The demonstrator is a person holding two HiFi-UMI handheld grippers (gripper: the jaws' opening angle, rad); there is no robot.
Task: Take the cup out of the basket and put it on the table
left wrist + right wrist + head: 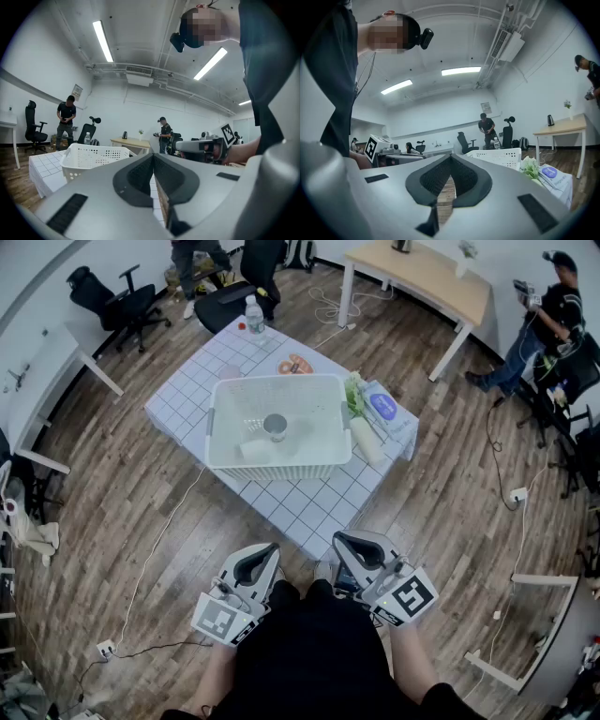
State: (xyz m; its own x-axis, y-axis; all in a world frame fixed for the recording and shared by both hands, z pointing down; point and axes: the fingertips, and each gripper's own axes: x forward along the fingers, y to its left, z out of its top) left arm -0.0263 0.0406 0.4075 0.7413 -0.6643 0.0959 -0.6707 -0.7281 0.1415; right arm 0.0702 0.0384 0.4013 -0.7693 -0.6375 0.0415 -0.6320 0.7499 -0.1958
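Wood-plank floor (450,484) lies under one low surface (281,507) draped in a white cloth printed with a thin square grid. One white plastic basket (281,469) sits at its middle. It is rectangular with rounded corners and has rows of small holes in its walls. Inside are two things. One small round cup (275,427), shiny and metallic, stands upright near the basket's centre. One white cylinder (253,450) lies on its side near it, toward the front wall.

Five more things lie on the cloth around the basket:
- one clear bottle (253,315) at the far corner
- one small dish (295,365) holding something orange
- one leafy green bunch (354,395)
- one blue-and-white packet (382,407)
- one long, white, tapered piece (366,440) just beside the basket's right wall

Two grippers in smooth grey shells are held low by the person's body, well apart from the basket: the left gripper (265,559) and the right gripper (345,547). Each carries one cube with a black-and-white square marker. In the left gripper view the fingers (136,180), lined with dark dimpled pads, meet at the tip with nothing between them. In the right gripper view the fingers (436,180) are likewise pressed together and empty.

Farther off stands one pale wooden desk (422,277) on white legs, with black office chairs and two other people around the room's edge.
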